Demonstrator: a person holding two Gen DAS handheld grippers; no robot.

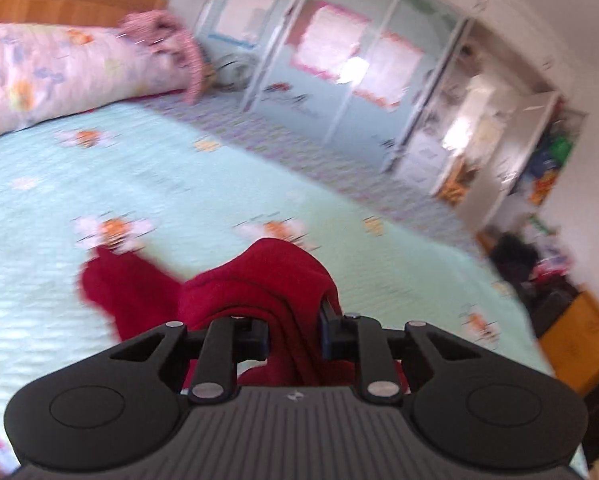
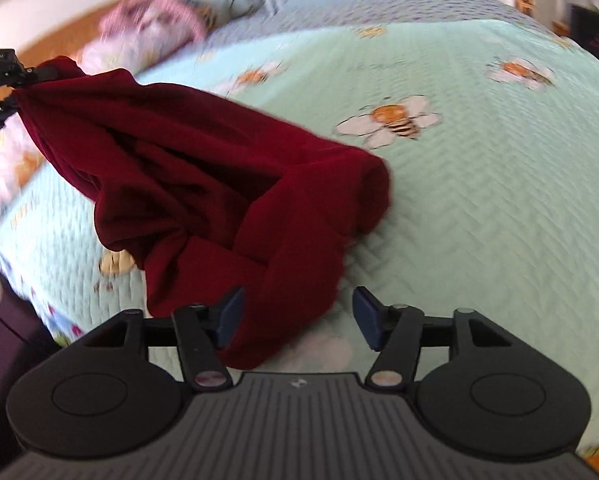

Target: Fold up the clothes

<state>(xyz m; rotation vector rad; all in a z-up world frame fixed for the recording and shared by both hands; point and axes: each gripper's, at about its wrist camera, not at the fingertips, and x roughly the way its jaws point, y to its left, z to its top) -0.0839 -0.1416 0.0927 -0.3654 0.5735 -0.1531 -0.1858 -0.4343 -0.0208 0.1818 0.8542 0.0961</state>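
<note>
A dark red garment (image 2: 203,184) hangs bunched above a mint-green bedspread (image 2: 479,184) printed with bees. My left gripper (image 1: 293,334) is shut on a thick fold of the red garment (image 1: 259,284), which drapes over its fingers and hides the tips. In the right wrist view the left gripper (image 2: 17,80) shows at the far left, holding the cloth's upper corner aloft. My right gripper (image 2: 297,316) is open; its blue-padded fingers (image 2: 367,316) stand wide apart, and the garment's lower end lies between them against the left pad.
A pink floral rolled quilt (image 1: 59,76) lies along the wooden headboard (image 1: 59,0). Beyond the bed's far edge stands a mirrored wardrobe (image 1: 339,72), with clutter and a yellow cabinet (image 1: 579,344) at the right. Both views are motion-blurred.
</note>
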